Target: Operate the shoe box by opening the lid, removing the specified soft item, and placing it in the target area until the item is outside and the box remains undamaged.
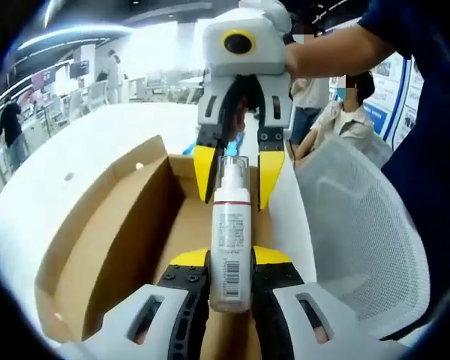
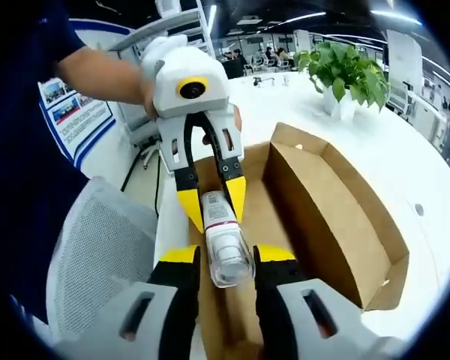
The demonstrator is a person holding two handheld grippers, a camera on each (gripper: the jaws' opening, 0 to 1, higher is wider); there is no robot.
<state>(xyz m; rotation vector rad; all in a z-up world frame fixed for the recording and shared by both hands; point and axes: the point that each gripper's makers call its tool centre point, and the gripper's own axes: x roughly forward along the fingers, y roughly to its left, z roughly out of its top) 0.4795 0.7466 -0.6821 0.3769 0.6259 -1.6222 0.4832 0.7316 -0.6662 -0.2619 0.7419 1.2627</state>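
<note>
Two grippers meet over an open cardboard box in the left gripper view. The left gripper is clenched on the base of a white bottle, which runs straight ahead from its jaws. The right gripper, held by a hand, faces it from beyond, yellow tips on either side of the bottle's clear cap; whether they press it I cannot tell. A mesh chair stands to the right.

In the right gripper view, the right gripper has the bottle between its jaws, cap end nearest. The left gripper grasps the far end. The box lies beneath and right on the table, a potted plant beyond.
</note>
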